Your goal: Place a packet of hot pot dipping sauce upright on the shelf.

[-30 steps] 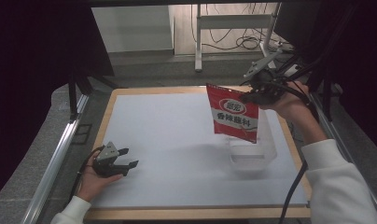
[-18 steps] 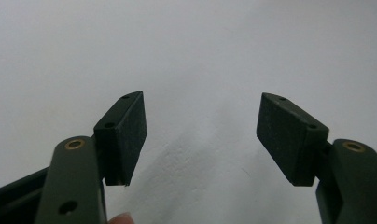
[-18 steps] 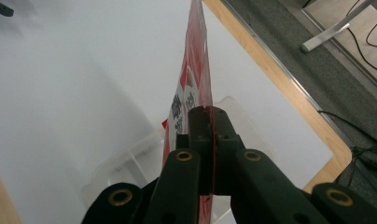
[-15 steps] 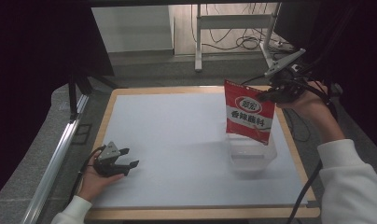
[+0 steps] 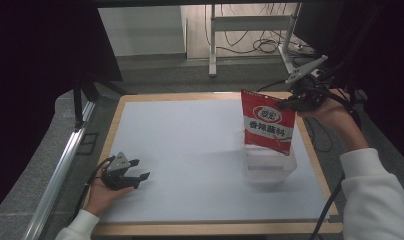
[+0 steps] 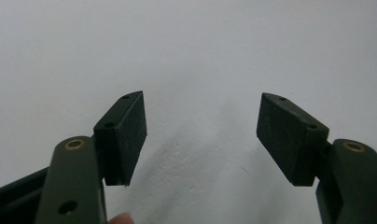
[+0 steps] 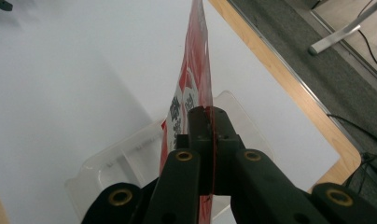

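The left hand-held gripper (image 5: 135, 176) rests on the white worktop (image 5: 190, 150) near its front left corner, jaws spread apart. At the right, the right hand-held gripper (image 7: 209, 122) pinches the flat red printed foil pouch (image 5: 267, 122), hanging upright above the clear plastic tray (image 5: 268, 169).

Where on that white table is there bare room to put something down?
Most of the white mat is bare, from the resting left gripper across to the clear tray. The right side is crowded: the right gripper holds the red packet over the tray.
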A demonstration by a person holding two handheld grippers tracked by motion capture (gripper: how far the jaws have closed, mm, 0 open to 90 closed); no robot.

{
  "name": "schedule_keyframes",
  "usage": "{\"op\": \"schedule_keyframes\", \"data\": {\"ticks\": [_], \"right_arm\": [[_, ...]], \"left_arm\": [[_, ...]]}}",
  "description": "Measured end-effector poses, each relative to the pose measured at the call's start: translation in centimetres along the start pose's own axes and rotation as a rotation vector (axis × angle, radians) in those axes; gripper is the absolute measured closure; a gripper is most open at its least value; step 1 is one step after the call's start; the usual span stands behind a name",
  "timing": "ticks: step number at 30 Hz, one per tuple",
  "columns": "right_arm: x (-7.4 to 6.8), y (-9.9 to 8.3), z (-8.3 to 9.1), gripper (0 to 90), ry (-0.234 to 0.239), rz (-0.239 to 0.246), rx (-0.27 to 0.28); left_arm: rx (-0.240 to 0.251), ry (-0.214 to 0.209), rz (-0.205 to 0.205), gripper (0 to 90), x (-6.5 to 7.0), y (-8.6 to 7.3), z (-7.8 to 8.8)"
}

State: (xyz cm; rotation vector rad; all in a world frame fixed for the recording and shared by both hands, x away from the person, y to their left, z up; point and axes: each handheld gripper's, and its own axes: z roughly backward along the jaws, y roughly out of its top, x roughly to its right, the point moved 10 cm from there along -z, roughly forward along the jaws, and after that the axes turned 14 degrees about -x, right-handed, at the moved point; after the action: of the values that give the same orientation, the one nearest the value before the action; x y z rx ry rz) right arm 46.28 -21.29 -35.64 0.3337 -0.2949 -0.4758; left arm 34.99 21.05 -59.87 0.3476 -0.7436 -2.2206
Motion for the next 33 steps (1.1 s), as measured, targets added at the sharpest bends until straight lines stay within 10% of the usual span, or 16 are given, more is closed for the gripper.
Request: {"op": "schedule_keyframes", "data": {"ticks": [21,28,33], "right_arm": [[0.7,-3.3,-2.8,87.7,0.024,-0.09,0.07],[0.3,-0.6,-0.9,39.6,-0.129,-0.192,0.186],[-2.6,2.0,0.4,32.6,-0.146,-0.179,0.276]], "left_arm": [[-0.004,-0.001,-0.014,32.5,0.1,0.0,0.1],[0.003,-0.004,-0.01,32.5,0.1,0.1,0.1],[0.001,-0.007,-0.012,32.5,0.2,0.1,0.1]]}}
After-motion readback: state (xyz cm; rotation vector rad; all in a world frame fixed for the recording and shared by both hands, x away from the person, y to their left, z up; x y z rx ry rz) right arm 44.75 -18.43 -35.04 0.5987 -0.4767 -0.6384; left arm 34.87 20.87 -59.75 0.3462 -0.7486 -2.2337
